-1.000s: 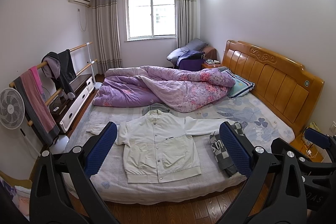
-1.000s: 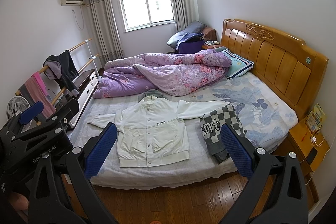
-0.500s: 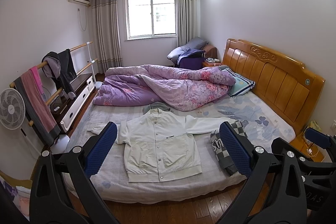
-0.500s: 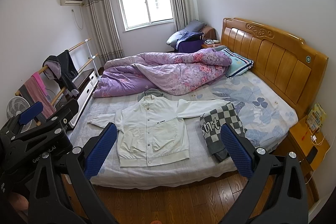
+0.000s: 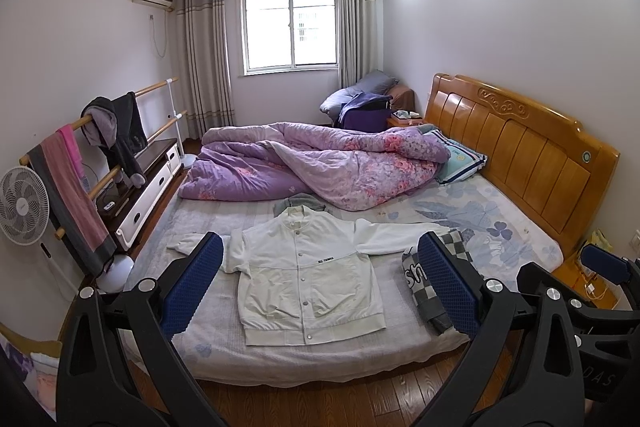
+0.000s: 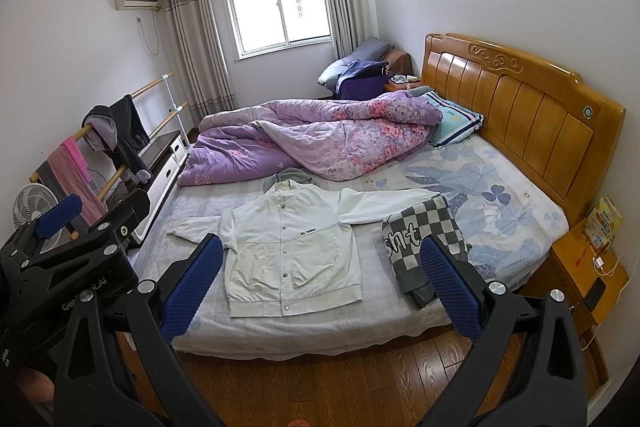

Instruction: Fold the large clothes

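On the near side of the bed (image 5: 224, 343), the white jacket (image 5: 308, 279) lies flat and buttoned, well ahead of the left gripper (image 5: 320, 283) and right gripper (image 6: 320, 279) — both wide and empty — where its right sleeve, touching the checked garment (image 6: 424, 239), could drag it along.

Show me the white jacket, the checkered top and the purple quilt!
Jacket (image 5: 308, 279): left wrist view, on its buttoned front.
Checkered top (image 6: 424, 227): right wrist view, on its checked upper face.
Quilt (image 6: 320, 143): right wrist view, on the rumpled middle.
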Demonstrator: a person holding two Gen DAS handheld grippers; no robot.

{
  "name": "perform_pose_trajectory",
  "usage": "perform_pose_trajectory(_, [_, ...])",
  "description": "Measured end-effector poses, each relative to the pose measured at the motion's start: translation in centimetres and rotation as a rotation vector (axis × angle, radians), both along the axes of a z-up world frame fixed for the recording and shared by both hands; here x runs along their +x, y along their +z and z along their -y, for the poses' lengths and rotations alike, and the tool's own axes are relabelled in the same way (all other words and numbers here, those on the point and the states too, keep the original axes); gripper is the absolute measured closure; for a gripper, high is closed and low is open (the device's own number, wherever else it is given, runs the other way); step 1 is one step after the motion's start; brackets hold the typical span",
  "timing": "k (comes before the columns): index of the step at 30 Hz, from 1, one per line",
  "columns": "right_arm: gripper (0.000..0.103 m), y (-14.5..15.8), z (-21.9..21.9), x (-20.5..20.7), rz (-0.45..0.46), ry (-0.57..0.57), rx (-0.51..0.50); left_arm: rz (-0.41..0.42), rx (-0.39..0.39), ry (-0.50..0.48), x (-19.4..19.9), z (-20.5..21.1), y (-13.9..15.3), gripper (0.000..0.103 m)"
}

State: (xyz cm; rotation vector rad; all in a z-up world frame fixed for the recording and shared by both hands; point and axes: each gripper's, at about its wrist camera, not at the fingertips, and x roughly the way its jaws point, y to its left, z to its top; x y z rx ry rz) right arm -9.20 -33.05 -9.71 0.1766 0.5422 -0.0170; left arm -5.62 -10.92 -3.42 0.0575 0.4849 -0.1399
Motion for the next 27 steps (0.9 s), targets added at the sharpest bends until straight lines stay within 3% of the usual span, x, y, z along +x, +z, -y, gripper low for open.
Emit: perform_pose_trajectory(27, [0.008, -0.4, -0.5, -0.2, -0.006, 0.002, 0.002, -0.018, -0.005, 0.006, -0.9, -2.3, -1.0, 0.005])
